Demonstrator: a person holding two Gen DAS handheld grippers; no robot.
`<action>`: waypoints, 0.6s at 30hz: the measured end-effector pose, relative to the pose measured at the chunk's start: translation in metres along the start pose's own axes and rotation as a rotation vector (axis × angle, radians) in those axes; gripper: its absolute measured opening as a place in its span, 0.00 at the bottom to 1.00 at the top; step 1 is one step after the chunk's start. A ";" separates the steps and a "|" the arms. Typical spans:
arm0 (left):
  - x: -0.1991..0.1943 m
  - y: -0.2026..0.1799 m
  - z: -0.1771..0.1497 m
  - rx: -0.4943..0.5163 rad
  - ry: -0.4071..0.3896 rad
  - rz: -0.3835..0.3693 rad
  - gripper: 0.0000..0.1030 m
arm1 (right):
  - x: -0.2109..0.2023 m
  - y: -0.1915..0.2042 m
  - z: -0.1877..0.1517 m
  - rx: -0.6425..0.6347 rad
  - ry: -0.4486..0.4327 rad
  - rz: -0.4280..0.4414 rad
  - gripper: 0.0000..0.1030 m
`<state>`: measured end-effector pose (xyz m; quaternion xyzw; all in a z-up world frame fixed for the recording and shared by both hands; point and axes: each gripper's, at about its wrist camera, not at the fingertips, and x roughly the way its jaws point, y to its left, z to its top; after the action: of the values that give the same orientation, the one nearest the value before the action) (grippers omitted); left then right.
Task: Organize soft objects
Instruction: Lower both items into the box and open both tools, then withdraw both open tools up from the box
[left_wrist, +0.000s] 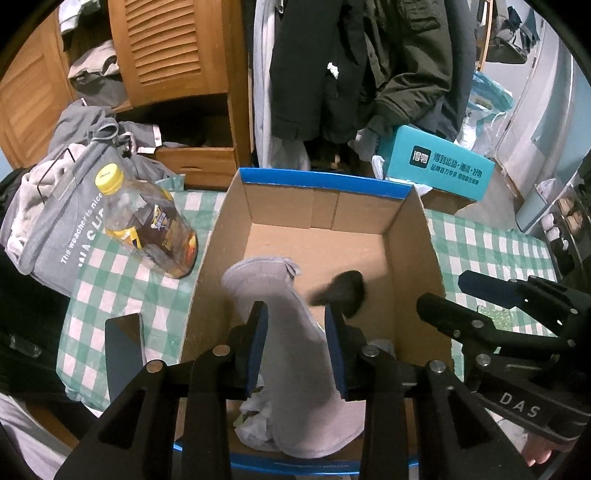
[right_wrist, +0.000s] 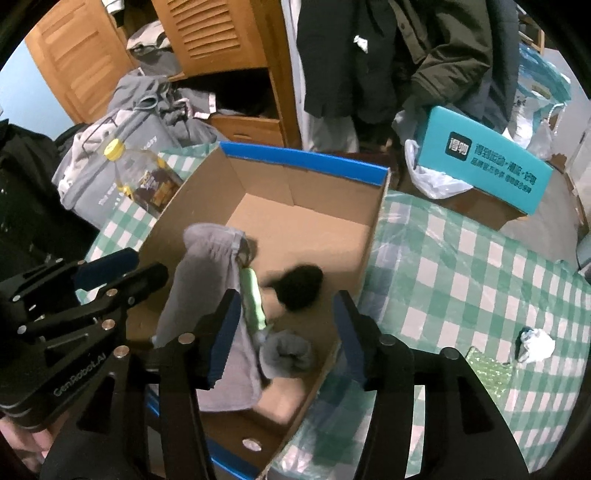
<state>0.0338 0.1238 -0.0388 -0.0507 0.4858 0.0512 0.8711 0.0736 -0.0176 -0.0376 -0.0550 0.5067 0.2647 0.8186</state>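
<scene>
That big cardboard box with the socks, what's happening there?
A person holding two claws is sorting soft things into the open cardboard box on the green checked tablecloth. The left claw has a long light grey sock between its fingers, over the box. The right claw is open above a rolled dark grey sock. A blurred black thing is in the box.

Tea bottle (left_wrist: 147, 225) beside teal box (left_wrist: 439, 166) on checked cloth (right_wrist: 461, 280)

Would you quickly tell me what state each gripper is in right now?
Left gripper: open, grey cloth between its jaws, apparently released.
Right gripper: open, holding nothing, over the cardboard box.
</scene>
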 end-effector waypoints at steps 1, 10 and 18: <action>-0.001 -0.001 0.000 0.002 -0.003 0.000 0.33 | -0.002 -0.001 0.000 0.002 -0.002 -0.003 0.54; -0.012 -0.017 0.000 0.040 -0.027 -0.004 0.49 | -0.016 -0.011 -0.003 0.019 -0.020 -0.033 0.65; -0.020 -0.030 0.000 0.070 -0.048 0.007 0.63 | -0.028 -0.026 -0.008 0.042 -0.029 -0.062 0.70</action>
<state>0.0276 0.0931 -0.0204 -0.0172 0.4664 0.0383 0.8836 0.0698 -0.0530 -0.0225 -0.0498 0.4983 0.2293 0.8346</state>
